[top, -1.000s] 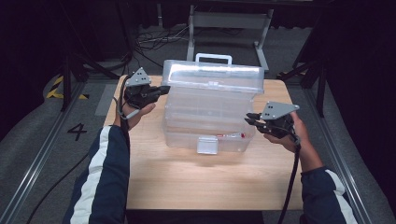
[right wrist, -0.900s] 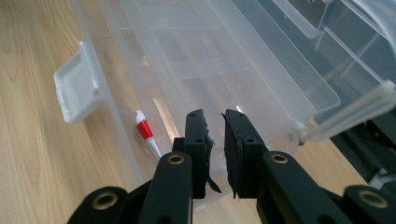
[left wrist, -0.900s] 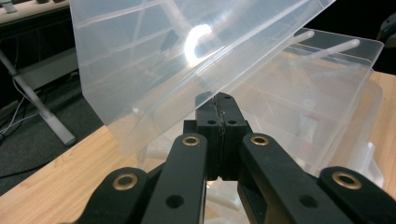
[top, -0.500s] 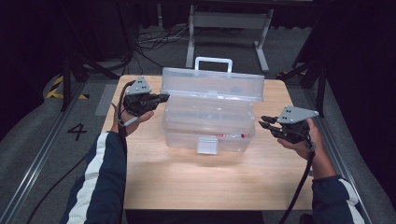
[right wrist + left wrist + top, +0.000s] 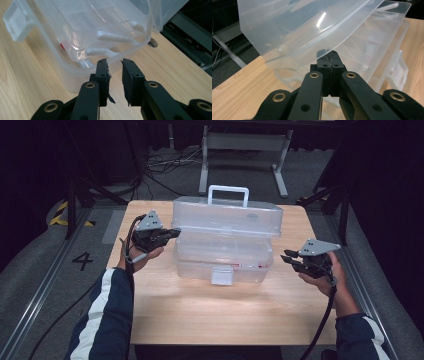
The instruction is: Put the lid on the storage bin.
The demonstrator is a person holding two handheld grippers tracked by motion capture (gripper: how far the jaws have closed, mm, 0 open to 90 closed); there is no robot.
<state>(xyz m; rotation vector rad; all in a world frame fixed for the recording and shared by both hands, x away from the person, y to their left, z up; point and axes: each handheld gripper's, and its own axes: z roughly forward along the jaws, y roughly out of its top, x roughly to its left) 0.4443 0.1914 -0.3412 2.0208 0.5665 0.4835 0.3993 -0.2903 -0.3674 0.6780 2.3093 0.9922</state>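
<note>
A clear plastic toolbox (image 5: 222, 255) stands mid-table with its lid (image 5: 227, 215) raised partway, white handle (image 5: 228, 195) on top. My left gripper (image 5: 172, 233) is shut with nothing between its jaws; its tips sit just under the lid's left rim (image 5: 322, 47), and from the left gripper view (image 5: 330, 56) I cannot tell whether they touch it. My right gripper (image 5: 287, 257) hovers just off the box's right end. Its jaws have just been opening and stand slightly apart with nothing between them (image 5: 114, 62). Inside the box lie white handled pieces (image 5: 115, 37) and a red-labelled item (image 5: 63, 46).
The front latch (image 5: 221, 276) hangs down from the box's front wall. The wooden table (image 5: 200, 315) has bare room in front of the box and on both sides. Beyond the table's far edge stand a metal stand (image 5: 240, 142) and floor cables.
The right gripper has drawn away from the box's right end, out to the right and lower. The lid and the left gripper under it have sunk a little.
</note>
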